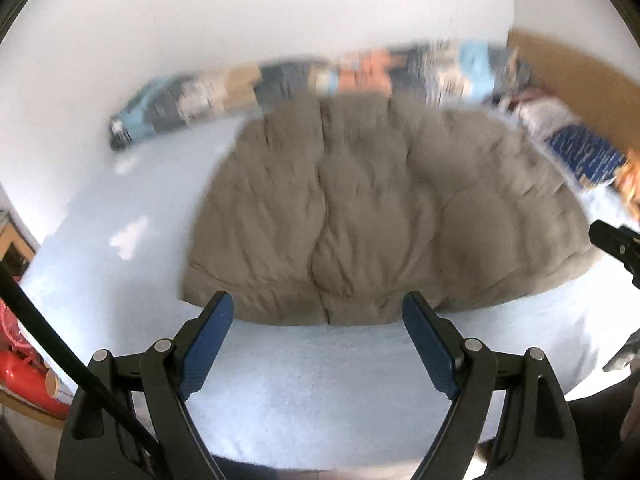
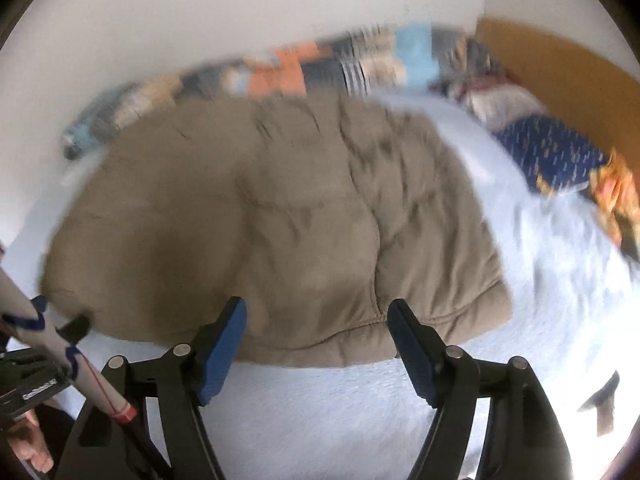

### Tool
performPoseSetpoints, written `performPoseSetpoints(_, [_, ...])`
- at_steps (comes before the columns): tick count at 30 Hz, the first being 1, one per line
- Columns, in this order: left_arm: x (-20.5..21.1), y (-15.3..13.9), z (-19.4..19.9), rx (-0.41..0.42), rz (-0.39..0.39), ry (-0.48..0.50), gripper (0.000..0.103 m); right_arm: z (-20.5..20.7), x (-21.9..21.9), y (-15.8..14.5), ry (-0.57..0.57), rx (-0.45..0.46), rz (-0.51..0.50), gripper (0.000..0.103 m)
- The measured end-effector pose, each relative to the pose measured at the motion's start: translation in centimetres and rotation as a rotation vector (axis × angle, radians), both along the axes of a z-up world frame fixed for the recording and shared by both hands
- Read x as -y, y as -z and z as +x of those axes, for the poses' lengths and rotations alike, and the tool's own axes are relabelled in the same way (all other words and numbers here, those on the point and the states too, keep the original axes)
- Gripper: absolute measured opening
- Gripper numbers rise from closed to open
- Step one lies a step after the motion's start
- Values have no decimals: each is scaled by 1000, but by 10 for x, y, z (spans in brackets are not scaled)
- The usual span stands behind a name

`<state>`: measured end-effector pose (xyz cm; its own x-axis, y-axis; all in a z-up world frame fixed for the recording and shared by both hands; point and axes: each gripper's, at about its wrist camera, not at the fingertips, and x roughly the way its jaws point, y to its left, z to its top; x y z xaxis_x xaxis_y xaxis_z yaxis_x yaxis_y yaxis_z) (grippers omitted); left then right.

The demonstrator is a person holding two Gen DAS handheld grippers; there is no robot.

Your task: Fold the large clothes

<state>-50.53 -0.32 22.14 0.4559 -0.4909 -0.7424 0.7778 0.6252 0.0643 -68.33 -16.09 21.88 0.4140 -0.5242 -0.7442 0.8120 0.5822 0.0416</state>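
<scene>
A large tan padded garment [image 1: 372, 216] lies spread flat on a pale blue bed [image 1: 304, 384]. My left gripper [image 1: 318, 308] is open and empty, hovering just short of the garment's near hem. In the right wrist view the same garment [image 2: 280, 220] fills the middle, and my right gripper [image 2: 318, 312] is open and empty over its near hem, towards the right corner. The right gripper's tip also shows at the right edge of the left wrist view [image 1: 616, 244]. Both views are motion-blurred.
A row of folded, many-coloured clothes [image 1: 320, 76] lines the white wall at the back. A dark blue patterned cloth [image 2: 552, 152] and an orange one [image 2: 616, 196] lie at the right by a wooden headboard [image 2: 560, 72]. Red objects [image 1: 20, 368] stand left of the bed.
</scene>
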Motion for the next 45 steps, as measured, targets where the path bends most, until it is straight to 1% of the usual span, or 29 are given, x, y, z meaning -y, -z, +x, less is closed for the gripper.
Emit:
performPoseSetpoints(1, [-13,-17,-8,22,-33,-7,86,-12,-15,-17,9,55,-26,79])
performPoseSetpoints(2, [-27,-33,-16,40,-67,-11,86,-20,-29,-30,20,77,-51,83])
performPoseSetpoints(4, [-45,-54,-28,62,-100,-22,90,-32,-52,-50,41,84,-90,88])
performPoseSetpoints(5, [-58,-67,-35,79,-119,-29,90,-42,-69,-62,39,107,-109,89])
performPoseSetpoints(7, [-73,-88,-45,107,-154,-33,91,-52,-93,-78,15,124,-115,91])
performPoseSetpoints(8, [-79,-98,-48,125,-166,-39,92,-56,-104,-86,12,127,-125,91])
performPoseSetpoints(10, [-93,-122,-57,135,-173,-55,94,-64,-124,-101,5,132,-150,92])
performPoseSetpoints(12, [-106,-137,-61,146,-194,-71,95,-73,-145,-123,-14,135,-163,93])
performPoseSetpoints(13, [-114,-144,-65,157,-217,-79,99,-75,-155,-130,-15,142,-169,93])
performPoseSetpoints(14, [-123,-150,-69,158,-249,-74,101,-81,-168,-144,-19,168,-184,95])
performPoseSetpoints(15, [-128,-153,-72,153,-265,-61,103,-85,-176,-153,-26,187,-201,97])
performPoseSetpoints(16, [-131,-155,-73,140,-273,-44,103,-87,-185,-162,-42,205,-226,103])
performPoseSetpoints(18, [-129,-156,-70,119,-262,-36,103,-85,-194,-169,-69,216,-245,103])
performPoseSetpoints(20, [-124,-150,-63,137,-243,-70,103,-76,-188,-164,-66,198,-228,103])
performPoseSetpoints(22, [-119,-144,-59,138,-219,-90,103,-67,-177,-156,-42,164,-197,103])
performPoseSetpoints(24, [-114,-140,-55,169,-171,-124,103,-60,-167,-145,-23,151,-170,103])
performPoseSetpoints(25, [-108,-136,-54,189,-110,-150,103,-60,-166,-142,-17,146,-164,103])
performPoseSetpoints(26, [-102,-132,-53,213,-59,-155,103,-58,-164,-138,-10,135,-158,103])
performPoseSetpoints(27, [-99,-129,-54,230,-49,-150,103,-55,-161,-132,-4,118,-147,103])
performPoseSetpoints(29, [-95,-122,-53,244,-39,-153,103,-52,-159,-126,-6,103,-148,103])
performPoseSetpoints(32, [-88,-112,-46,189,-28,-131,103,-47,-154,-121,-18,83,-157,103])
performPoseSetpoints(34, [-85,-106,-42,172,-15,-129,103,-43,-152,-118,-30,69,-158,103])
performPoseSetpoints(41, [-81,-87,-33,133,25,-128,103,-33,-146,-106,-42,55,-135,103])
performPoseSetpoints(45, [-80,-82,-30,125,34,-136,103,-24,-147,-100,-58,37,-129,103])
